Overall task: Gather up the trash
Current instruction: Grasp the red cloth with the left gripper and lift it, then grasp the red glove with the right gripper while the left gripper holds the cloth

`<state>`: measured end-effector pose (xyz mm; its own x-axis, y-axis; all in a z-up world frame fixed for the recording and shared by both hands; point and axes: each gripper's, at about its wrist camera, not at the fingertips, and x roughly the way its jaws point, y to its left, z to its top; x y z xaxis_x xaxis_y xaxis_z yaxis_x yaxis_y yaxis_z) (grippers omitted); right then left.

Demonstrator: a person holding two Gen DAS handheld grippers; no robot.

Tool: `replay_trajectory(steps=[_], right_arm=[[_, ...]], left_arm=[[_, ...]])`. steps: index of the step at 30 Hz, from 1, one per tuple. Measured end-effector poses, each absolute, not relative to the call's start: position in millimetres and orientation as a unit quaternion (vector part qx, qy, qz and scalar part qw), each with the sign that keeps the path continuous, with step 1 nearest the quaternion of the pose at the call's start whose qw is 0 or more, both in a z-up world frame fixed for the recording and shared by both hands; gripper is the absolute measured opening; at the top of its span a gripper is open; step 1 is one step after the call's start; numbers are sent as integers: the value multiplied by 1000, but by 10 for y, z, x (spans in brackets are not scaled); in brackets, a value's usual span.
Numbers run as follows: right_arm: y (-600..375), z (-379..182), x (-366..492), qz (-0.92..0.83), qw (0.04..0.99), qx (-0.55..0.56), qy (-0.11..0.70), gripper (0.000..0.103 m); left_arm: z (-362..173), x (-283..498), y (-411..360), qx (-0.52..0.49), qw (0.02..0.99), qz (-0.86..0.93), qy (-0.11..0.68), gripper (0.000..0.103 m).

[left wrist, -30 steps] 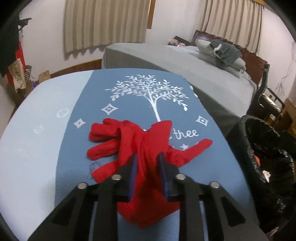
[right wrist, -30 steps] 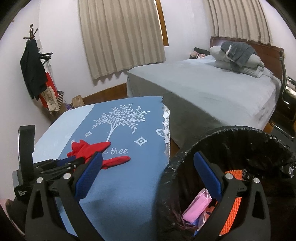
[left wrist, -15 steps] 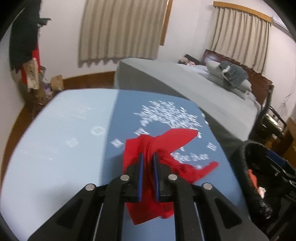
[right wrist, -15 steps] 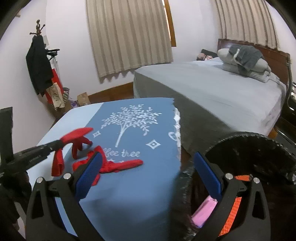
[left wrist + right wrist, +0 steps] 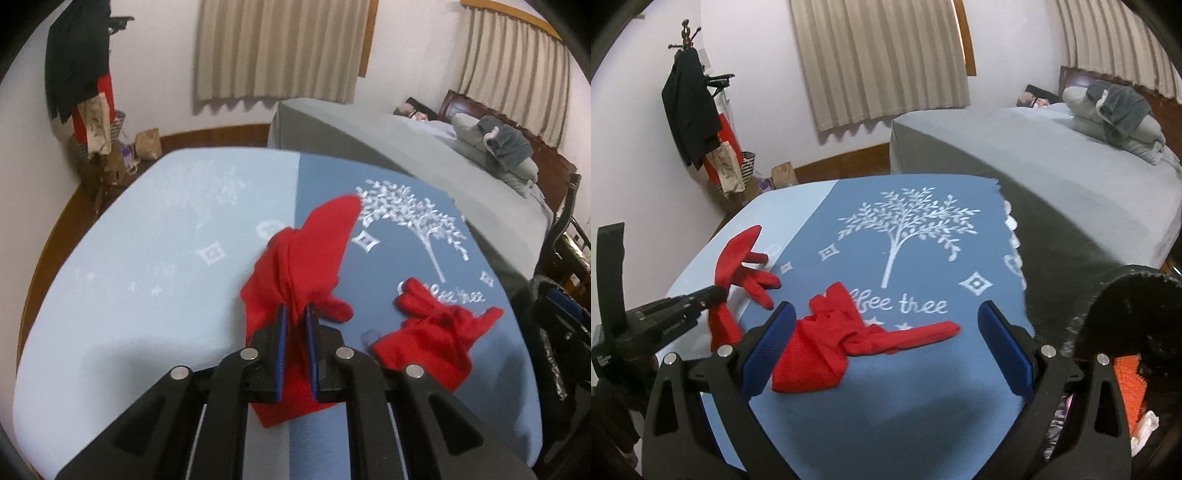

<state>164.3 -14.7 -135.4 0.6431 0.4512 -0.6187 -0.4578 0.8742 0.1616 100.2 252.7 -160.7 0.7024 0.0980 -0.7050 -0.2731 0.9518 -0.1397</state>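
Since a second ago you have pulled the two red gloves apart: they lay in one heap on the dark blue cloth, and now one hangs in your left gripper while the other lies alone.

From the left wrist, your left gripper tilts down toward the table, its blue-lined jaws nearly closed and pinching a fold of the lifted red glove. The glove's cuff stands up and away toward the tree print, and its lower part drapes under the gripper. The second red glove lies flat on the blue tablecloth to the right, apart from the held one, its fingers over the white lettering. At the far right edge the black-lined trash bin is partly visible beside the table.

From the right wrist, your right gripper hangs above the near end of the table, angled downward, its jaws spread wide with nothing pressed between them. The lying glove sits on the cloth between and just beyond the blue pads, with one long finger stretched right below the words. Your left gripper reaches in from the left edge, held low and roughly level across the view, with the held glove raised off the light blue part of the cloth. The bin stands at lower right with orange and pink trash inside.
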Motion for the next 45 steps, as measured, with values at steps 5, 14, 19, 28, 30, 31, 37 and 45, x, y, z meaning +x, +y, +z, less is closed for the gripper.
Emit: replay_trajectory(steps=[5, 14, 19, 28, 30, 31, 37, 45], right_arm=[[-106, -1398, 1649, 250, 903, -9, 349, 96], [-111, -1464, 1704, 243, 901, -14, 358, 96], [-79, -1489, 1723, 243, 901, -19, 359, 96], [83, -1640, 1822, 248, 891, -29, 378, 96], [130, -1688, 1838, 249, 888, -28, 385, 96], [151, -1707, 1841, 251, 886, -28, 388, 96], [330, -1777, 1821, 268, 876, -34, 399, 96], [531, -1894, 1834, 280, 859, -61, 425, 72]], left_arm=[[-1663, 995, 2594, -136, 912, 100, 373, 23], [-1600, 1042, 2632, -142, 920, 95, 353, 62], [-1588, 1140, 2674, -146, 919, 98, 353, 64], [-1729, 1304, 2698, -122, 912, 110, 375, 65], [-1798, 1364, 2726, -116, 906, 115, 390, 65], [-1822, 1372, 2741, -117, 905, 114, 393, 65], [-1841, 1383, 2781, -128, 905, 107, 390, 65], [-1899, 1399, 2858, -123, 901, 106, 402, 55]])
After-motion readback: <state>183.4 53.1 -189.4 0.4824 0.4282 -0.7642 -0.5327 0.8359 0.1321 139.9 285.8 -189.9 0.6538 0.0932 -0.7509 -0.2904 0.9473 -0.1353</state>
